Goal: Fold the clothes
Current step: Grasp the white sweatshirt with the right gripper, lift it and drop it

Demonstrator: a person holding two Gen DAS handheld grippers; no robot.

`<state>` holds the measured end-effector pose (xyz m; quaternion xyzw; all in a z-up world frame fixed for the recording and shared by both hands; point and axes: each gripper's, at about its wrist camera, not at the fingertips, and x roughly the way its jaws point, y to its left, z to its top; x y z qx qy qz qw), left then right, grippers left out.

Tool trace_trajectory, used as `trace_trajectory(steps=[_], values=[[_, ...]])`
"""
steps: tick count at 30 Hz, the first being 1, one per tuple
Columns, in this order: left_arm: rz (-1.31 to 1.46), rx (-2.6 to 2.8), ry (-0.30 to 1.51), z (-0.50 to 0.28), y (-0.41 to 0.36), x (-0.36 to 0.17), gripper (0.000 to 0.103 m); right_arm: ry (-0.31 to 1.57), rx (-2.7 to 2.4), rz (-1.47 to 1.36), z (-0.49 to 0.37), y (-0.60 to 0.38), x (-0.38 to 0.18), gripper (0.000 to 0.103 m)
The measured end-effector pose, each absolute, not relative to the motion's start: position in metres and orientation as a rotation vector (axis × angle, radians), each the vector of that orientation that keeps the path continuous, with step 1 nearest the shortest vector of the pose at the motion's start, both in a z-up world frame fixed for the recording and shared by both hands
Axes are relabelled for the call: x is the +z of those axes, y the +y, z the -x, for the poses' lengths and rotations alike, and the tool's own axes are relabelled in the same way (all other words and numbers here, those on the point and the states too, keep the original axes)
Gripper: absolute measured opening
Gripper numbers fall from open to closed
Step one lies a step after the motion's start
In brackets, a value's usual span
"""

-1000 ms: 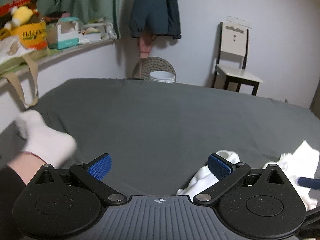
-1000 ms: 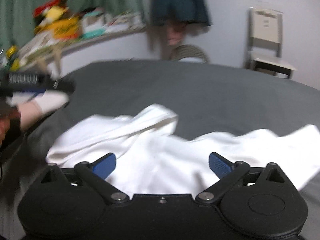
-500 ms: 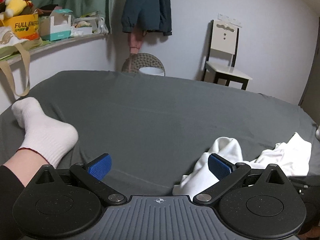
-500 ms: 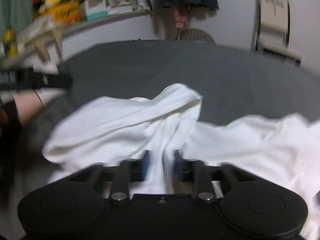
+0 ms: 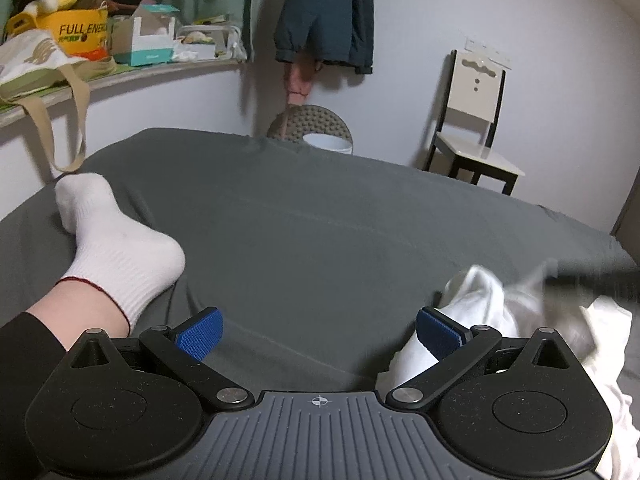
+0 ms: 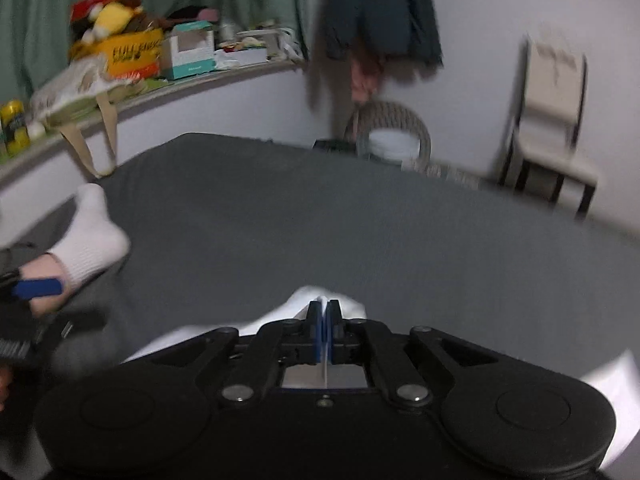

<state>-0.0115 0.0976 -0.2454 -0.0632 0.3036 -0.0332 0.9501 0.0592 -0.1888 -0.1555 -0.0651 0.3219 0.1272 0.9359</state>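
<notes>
2 tongs: right tongs [image 6: 324,314] pinch the white garment [image 6: 320,300], left tongs [image 5: 318,330] gape wide.

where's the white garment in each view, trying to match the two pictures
Left wrist: white garment at lower right, beside and behind the open left tool's right finger.
Right wrist: white garment at bottom centre, pinched in the shut right tool.
Shared landmark: the white-socked foot on the grey bed, left side in both.
</notes>
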Motion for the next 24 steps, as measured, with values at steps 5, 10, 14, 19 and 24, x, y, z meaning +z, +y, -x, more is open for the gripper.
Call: trace_trajectory(steps=[5, 10, 14, 19, 24], values=[[0.13, -0.062, 0.614, 0.01, 0.102, -0.248, 0.103, 0.656, 0.289, 0.165, -0.119, -0.18, -0.116, 0.003], [0.17, -0.033, 0.605, 0.009, 0.11, -0.25, 0.103, 0.582, 0.205, 0.218, -0.19, -0.155, -0.082, 0.003], [0.177, -0.035, 0.603, 0.006, 0.111, -0.253, 0.103, 0.502, 0.119, 0.265, -0.246, -0.125, -0.052, 0.003], [0.173, -0.052, 0.598, 0.002, 0.109, -0.256, 0.103, 0.416, 0.118, 0.245, -0.265, -0.111, -0.036, 0.003], [0.179, -0.055, 0.632, -0.005, 0.104, -0.265, 0.103, 0.568, 0.174, 0.327, -0.248, -0.12, -0.081, 0.043]])
